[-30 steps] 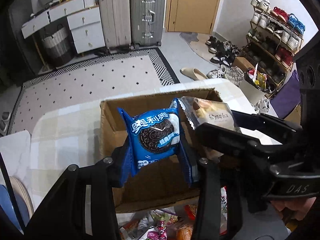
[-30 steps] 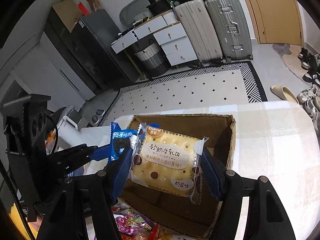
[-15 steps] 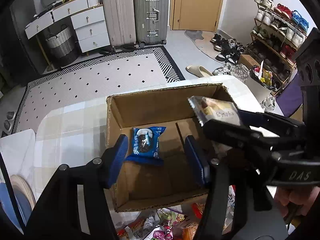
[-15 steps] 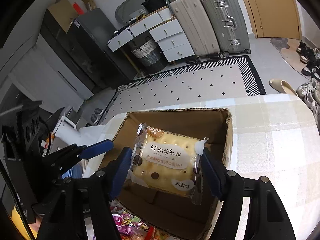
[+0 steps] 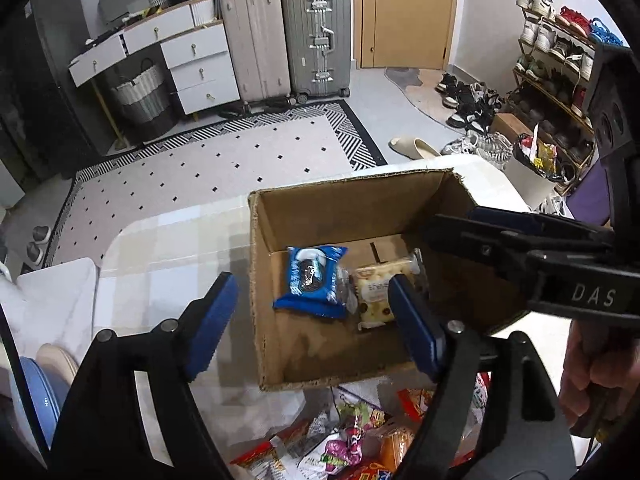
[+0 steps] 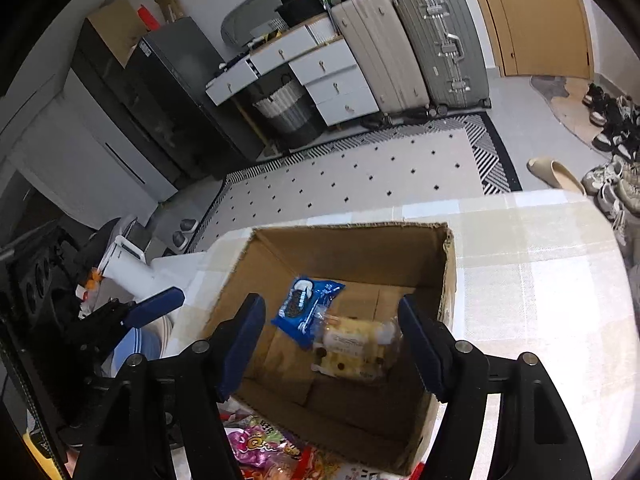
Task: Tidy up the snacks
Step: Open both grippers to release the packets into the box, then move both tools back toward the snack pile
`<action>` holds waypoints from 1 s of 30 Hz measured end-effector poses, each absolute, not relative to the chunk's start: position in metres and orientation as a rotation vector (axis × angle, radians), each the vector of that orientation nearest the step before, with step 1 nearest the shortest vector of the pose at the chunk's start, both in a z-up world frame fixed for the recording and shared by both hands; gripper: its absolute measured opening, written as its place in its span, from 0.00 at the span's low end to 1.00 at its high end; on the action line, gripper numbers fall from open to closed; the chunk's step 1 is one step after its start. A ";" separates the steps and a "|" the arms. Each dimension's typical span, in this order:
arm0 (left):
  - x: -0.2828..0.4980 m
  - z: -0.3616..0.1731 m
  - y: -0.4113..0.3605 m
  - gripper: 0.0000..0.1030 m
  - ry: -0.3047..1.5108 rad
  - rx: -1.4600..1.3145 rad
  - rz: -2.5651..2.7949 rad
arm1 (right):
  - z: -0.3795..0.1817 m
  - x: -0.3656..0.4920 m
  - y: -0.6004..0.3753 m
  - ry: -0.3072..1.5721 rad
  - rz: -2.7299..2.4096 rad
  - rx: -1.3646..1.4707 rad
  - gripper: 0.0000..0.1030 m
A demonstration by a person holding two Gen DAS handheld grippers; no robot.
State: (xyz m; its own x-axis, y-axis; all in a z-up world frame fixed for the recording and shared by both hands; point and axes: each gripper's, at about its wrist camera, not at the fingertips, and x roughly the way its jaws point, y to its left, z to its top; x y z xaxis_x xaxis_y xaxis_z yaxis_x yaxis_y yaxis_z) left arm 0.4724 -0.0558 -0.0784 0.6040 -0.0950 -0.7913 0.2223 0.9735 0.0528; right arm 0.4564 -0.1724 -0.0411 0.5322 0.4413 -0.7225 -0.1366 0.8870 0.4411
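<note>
An open cardboard box (image 5: 256, 280) (image 6: 448, 280) stands on the checked table. On its floor a blue Oreo pack (image 5: 312, 284) (image 6: 308, 304) lies beside a clear cracker pack (image 5: 378, 294) (image 6: 356, 344). My left gripper (image 5: 312, 320) (image 6: 152, 308) hovers over the box's left wall, jaws opening and nothing between them. My right gripper (image 6: 330, 340) (image 5: 452, 228) hangs above the box with its pads apart. The cracker pack lies below them, blurred and free of the pads.
A pile of bright loose snack packs (image 5: 352, 440) (image 6: 260, 448) lies on the table (image 5: 160, 248) in front of the box. A person's hand (image 5: 592, 368) holds the right gripper's handle. Beyond the table are a patterned rug, suitcases, drawers and a shoe rack.
The left gripper let go of the Oreo pack, which dropped into the box, and its jaws spread and shifted left. The cracker pack left the right gripper and now lies beside the Oreo pack.
</note>
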 end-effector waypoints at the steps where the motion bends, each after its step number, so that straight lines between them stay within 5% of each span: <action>1: 0.468 -0.075 -0.055 0.74 0.899 0.154 -0.187 | -0.036 0.453 -0.172 0.946 0.355 0.354 0.68; 12: 0.390 -0.004 -0.044 0.80 0.777 0.181 -0.176 | 0.050 0.367 -0.171 0.802 0.387 0.291 0.69; 20: 0.297 0.053 -0.033 0.99 0.652 0.198 -0.131 | 0.110 0.270 -0.170 0.630 0.406 0.246 0.84; 30: 0.176 0.096 0.003 0.99 0.511 0.100 -0.110 | 0.132 0.154 -0.163 0.463 0.418 0.174 0.96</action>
